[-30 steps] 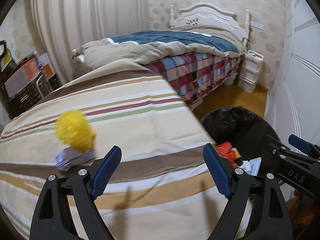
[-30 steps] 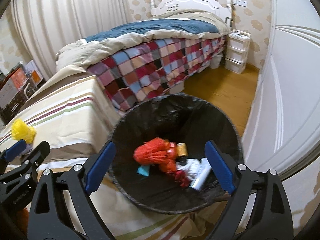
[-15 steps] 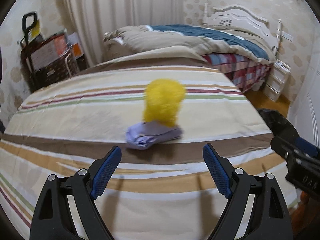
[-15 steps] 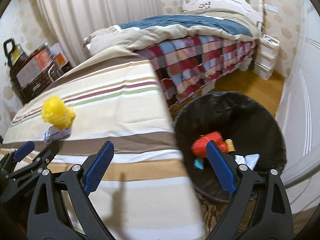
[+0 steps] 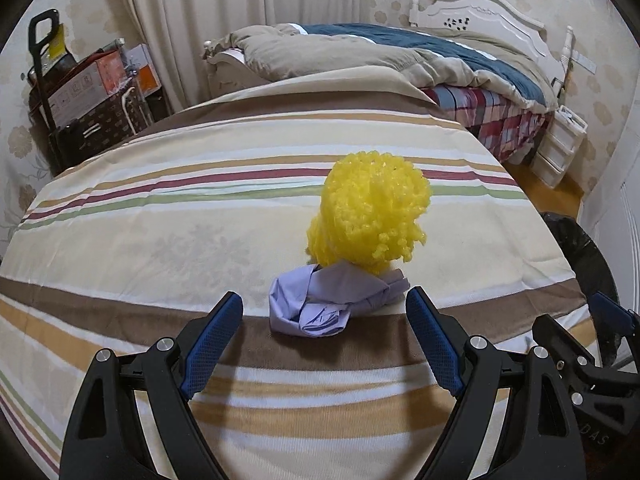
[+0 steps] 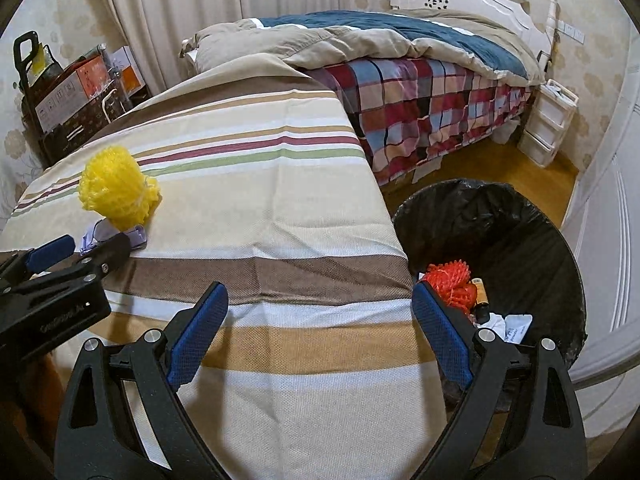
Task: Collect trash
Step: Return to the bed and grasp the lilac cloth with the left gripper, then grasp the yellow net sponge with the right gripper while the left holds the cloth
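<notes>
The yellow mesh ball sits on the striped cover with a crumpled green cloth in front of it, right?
Not quite: the crumpled cloth is pale purple, not green. The left wrist view shows it lying in front of the yellow mesh ball on the striped cover.

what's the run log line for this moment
left gripper: open, at purple wad | right gripper: open, empty | yellow net: on bedspread | bin: beside bed
</notes>
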Motion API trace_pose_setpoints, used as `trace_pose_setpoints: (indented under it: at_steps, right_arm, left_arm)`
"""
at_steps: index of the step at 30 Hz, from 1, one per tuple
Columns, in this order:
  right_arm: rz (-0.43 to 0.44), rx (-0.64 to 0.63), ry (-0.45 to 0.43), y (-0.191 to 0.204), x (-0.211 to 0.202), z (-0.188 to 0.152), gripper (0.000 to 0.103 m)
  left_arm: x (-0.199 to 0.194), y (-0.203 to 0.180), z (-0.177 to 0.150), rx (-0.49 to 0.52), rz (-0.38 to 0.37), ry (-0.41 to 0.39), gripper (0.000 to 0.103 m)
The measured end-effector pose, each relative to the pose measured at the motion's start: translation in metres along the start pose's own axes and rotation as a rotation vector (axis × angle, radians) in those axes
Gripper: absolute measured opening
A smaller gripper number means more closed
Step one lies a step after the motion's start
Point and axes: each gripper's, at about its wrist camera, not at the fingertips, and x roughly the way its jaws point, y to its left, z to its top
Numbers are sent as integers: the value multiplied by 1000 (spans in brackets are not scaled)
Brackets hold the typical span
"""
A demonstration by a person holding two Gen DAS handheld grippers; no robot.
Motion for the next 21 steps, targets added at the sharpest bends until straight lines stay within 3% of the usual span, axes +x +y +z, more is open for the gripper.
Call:
trace_pose_setpoints:
  at_steps: [2,4,14,21]
  right_arm:
    - [3,4,3,-2,1,0,91]
    - [4,4,4,-2,1,-1,91]
    - [2,-3,2,0,2,-2,91]
    - [2,-41,2,12,0,-2,91]
  left_arm:
    - [1,3,-1,-10,-20,8,78]
    - [3,4,-2,-6,-34,23,62]
    - [-11,14,-15,25,-53,7,62]
    - [-17,38,-22,-21,-19,4,62]
